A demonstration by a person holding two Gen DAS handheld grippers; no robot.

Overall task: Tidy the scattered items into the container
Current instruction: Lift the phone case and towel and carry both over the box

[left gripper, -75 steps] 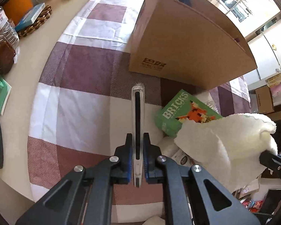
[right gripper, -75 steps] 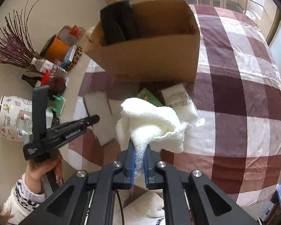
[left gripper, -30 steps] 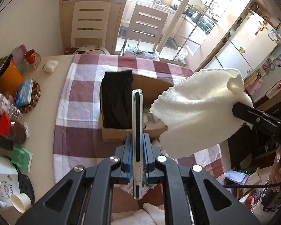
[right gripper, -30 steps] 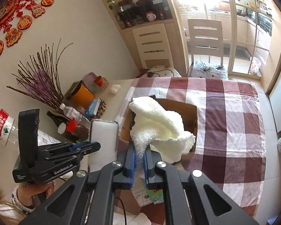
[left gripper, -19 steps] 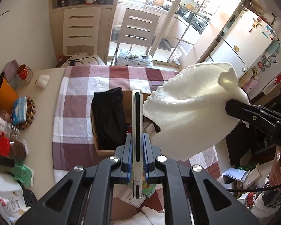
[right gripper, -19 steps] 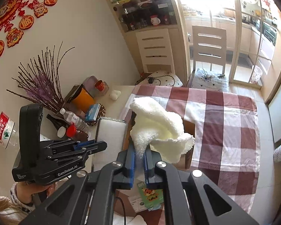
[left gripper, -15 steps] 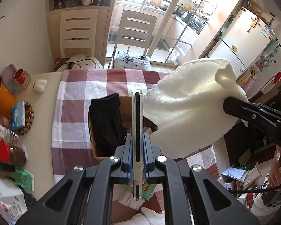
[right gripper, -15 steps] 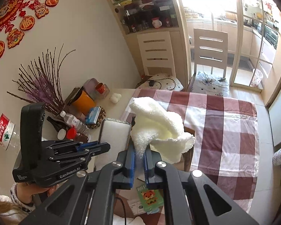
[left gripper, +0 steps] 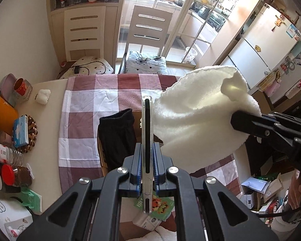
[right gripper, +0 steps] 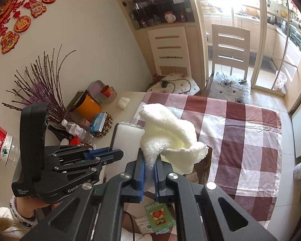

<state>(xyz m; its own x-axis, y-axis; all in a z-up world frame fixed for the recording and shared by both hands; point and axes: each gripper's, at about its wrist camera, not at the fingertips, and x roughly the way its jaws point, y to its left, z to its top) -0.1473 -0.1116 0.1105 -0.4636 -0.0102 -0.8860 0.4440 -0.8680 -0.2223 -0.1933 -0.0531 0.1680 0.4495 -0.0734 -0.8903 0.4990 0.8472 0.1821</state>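
Left gripper clamped on phone, edge-on, frame centre. Right gripper clamped on white towel, bunched above the jaws, mid-frame. Both held high over the table. Box sits below centre in the left view, black cloth inside. Green bricks pack on the checked cloth, bottom centre, outside the box.
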